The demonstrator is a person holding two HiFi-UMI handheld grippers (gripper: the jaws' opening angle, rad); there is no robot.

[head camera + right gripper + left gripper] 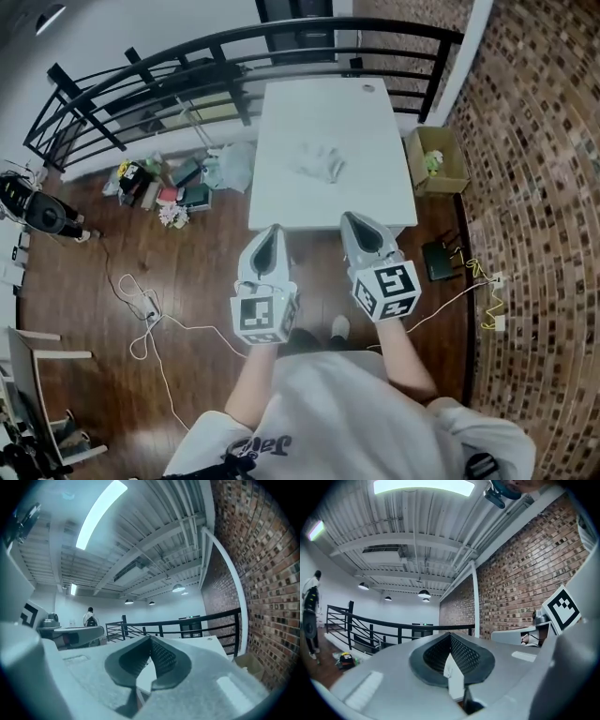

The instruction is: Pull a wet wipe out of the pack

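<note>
White table (pixel 319 103) with wipe pack (pixel 320 162); left claw (pixel 274 228), right claw (pixel 349 217) closed

Setting: an industrial loft-type workspace on a raised level. Indicators:
- Exposed brick wall (pixel 534 187) along one side.
- Black metal railing (pixel 234 47) closing off the floor edge.
- Wooden floor (pixel 187 272) with loose cables (pixel 150 319) and a pile of odds and ends (pixel 169 183).
- Bare ceiling (pixel 417 527) with visible beams and pipes, pendant lamps (pixel 424 594) and a strip light (pixel 101 513).
- One plain white table (pixel 328 112), with a cardboard box (pixel 436 159) beside it.
</note>
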